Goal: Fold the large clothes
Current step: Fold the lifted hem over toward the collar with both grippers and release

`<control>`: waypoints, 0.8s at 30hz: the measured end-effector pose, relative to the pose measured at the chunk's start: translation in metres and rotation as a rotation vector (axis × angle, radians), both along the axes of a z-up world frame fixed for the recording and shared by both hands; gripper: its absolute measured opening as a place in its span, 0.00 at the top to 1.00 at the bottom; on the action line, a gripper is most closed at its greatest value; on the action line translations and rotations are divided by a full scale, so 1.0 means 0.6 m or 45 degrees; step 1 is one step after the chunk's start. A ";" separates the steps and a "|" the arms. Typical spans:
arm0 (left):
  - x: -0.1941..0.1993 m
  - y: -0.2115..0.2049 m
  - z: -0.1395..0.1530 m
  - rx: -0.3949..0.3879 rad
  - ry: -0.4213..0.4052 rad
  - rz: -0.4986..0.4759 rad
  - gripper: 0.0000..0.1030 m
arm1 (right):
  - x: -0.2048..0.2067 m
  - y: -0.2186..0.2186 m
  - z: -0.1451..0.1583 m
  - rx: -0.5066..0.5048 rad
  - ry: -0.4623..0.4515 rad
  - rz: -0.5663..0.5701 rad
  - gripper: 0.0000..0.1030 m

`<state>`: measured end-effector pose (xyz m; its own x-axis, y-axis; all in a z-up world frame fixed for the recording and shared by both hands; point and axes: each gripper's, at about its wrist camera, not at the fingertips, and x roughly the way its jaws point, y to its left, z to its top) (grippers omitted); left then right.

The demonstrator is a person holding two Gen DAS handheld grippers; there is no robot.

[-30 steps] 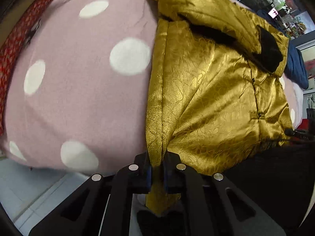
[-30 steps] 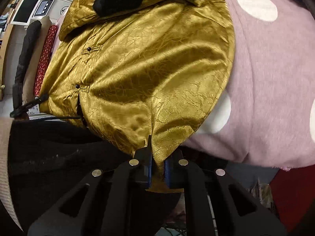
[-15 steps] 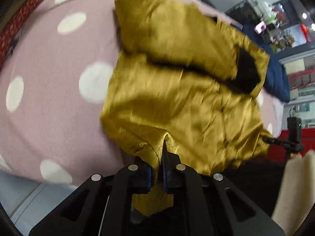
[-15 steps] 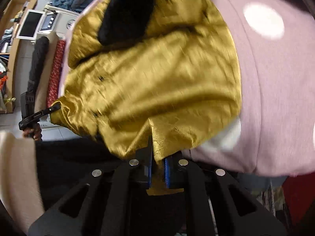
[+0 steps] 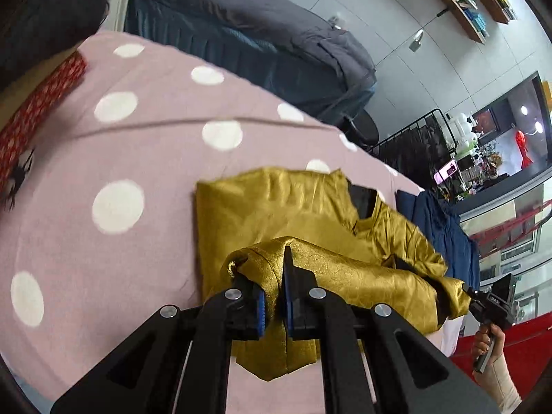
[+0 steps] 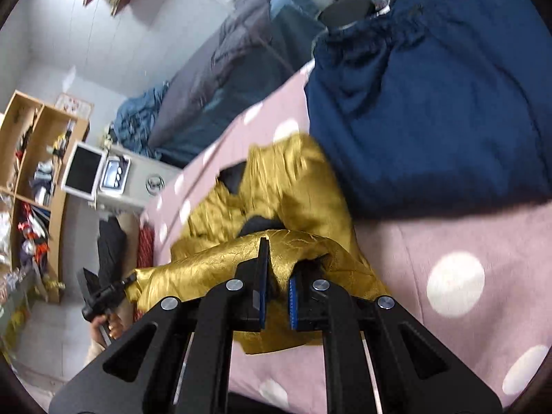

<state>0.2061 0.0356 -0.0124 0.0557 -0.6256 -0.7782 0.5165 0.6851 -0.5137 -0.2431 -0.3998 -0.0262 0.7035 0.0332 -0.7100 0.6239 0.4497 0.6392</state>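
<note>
Now I have both grippers, left gripper (image 5: 274, 293) and right gripper (image 6: 276, 289), clamped on the gold satin jacket (image 5: 276, 207) hem, raised above the pink polka-dot blanket (image 5: 103, 158).

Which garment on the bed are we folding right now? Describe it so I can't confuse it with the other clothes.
Start at the pink bedspread with white dots. Lying on it is the shiny gold jacket, with black lining showing at the collar. Unlike the matte navy garment heaped beside it, its hem is pinched in the left tool and the right tool.
</note>
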 end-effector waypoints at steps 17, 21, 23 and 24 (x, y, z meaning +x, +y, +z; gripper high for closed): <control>0.055 -0.145 -0.077 0.153 0.103 0.119 0.85 | 0.063 -0.079 -0.083 0.235 -0.014 -0.355 0.90; 0.075 -0.133 -0.083 0.107 0.190 0.162 0.85 | 0.069 -0.094 -0.102 0.330 -0.047 -0.425 0.90; 0.085 -0.131 -0.080 0.084 0.216 0.168 0.85 | 0.074 -0.102 -0.108 0.361 -0.056 -0.447 0.90; 0.091 -0.130 -0.077 0.063 0.232 0.174 0.85 | 0.078 -0.106 -0.110 0.370 -0.059 -0.453 0.90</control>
